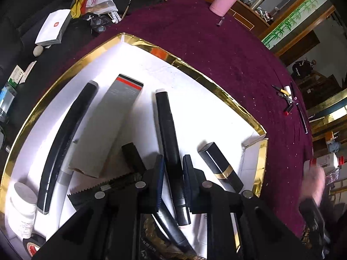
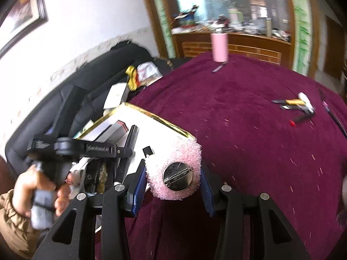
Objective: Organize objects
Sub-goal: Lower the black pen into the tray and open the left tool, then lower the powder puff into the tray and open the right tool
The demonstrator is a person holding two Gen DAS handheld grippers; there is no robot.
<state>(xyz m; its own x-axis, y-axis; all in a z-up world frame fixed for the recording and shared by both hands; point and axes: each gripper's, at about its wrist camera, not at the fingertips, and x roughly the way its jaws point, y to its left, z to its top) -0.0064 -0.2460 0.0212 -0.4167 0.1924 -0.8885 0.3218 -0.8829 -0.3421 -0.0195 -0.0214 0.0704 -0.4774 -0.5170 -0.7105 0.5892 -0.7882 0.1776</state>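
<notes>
My left gripper (image 1: 172,182) hovers over the gold-rimmed white tray (image 1: 195,75), its jaws a little apart around a long black tube (image 1: 168,127) without visibly pinching it. In the tray also lie a grey box with a red stripe (image 1: 112,125), a curved black case (image 1: 67,138), a black and gold lipstick (image 1: 219,164), a white jar (image 1: 22,208) and a black comb (image 1: 104,186). My right gripper (image 2: 172,182) is shut on a fluffy pink brooch with a metal pin back (image 2: 176,173), held above the purple cloth beside the tray's corner (image 2: 173,127).
A purple cloth (image 1: 216,49) covers the table. A pink bottle (image 1: 224,0) and a small dark stick (image 1: 220,21) stand at the far edge. Pens and small items (image 1: 288,99) lie at the right. A black sofa with bags and a white box (image 1: 54,26) is on the left.
</notes>
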